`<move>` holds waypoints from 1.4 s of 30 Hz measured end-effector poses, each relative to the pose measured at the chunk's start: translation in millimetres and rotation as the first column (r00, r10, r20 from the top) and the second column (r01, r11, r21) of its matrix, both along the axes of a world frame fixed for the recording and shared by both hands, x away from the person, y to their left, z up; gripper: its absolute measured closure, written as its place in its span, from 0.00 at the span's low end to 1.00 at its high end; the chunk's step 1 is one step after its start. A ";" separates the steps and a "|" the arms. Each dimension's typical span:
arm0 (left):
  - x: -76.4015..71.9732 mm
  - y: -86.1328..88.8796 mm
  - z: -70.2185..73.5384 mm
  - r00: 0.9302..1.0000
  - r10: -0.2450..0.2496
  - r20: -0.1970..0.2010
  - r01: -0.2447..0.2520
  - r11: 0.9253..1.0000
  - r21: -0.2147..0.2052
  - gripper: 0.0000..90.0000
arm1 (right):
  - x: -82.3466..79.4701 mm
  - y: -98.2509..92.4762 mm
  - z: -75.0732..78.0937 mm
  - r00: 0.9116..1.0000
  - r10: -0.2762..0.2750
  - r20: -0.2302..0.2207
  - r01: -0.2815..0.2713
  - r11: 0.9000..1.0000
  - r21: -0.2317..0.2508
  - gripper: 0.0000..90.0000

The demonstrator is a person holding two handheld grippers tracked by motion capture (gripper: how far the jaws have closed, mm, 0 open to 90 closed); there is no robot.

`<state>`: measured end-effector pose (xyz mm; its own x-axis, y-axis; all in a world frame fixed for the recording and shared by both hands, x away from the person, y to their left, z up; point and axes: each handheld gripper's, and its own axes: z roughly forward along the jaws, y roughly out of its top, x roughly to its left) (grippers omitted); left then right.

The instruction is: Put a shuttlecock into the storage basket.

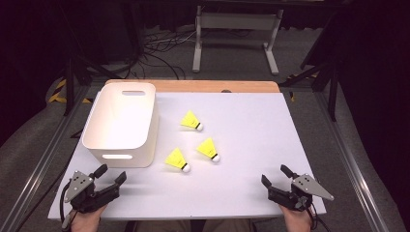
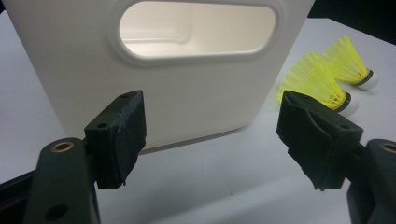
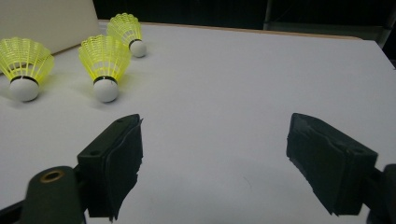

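Both grippers rest at the near edge of the white table point(image 1: 251, 125), nearest the high camera: left gripper point(image 1: 112, 174) and right gripper point(image 1: 274, 175) each stand with jaws spread wide and nothing between them. Largest item: a white plastic bin point(image 1: 121, 123) with handle cut-outs, at the table's left, just ahead of the left gripper. Smallest items: three yellow shuttlecocks, lying near one another mid-table right of the bin, none touching it: one farthest point(image 1: 191, 121), one to the right point(image 1: 209, 149), one nearest point(image 1: 177, 160). Judgement: collection into the bin has not begun. Recommended: approach the nearest shuttlecock first, closing on the firm cork rather than the skirt.
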<state>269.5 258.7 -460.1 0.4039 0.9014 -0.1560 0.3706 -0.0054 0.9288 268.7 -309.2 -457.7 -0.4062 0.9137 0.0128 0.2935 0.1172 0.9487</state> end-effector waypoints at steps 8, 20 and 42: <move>-2.9 -4.7 3.0 1.000 -0.014 -0.005 0.014 1.000 -0.017 0.28 | 1.0 -0.2 -0.1 1.000 0.004 -0.001 -0.004 1.000 0.002 0.21; -5.7 -13.6 10.4 0.999 -0.046 -0.001 0.046 0.999 -0.014 0.28 | 2.0 0.1 0.0 1.000 0.002 0.001 -0.002 1.000 0.004 0.21; -0.1 -43.2 16.2 0.991 -0.133 -0.001 0.133 0.991 -0.009 0.29 | 3.6 0.5 0.4 1.000 0.006 0.005 -0.006 1.000 0.004 0.20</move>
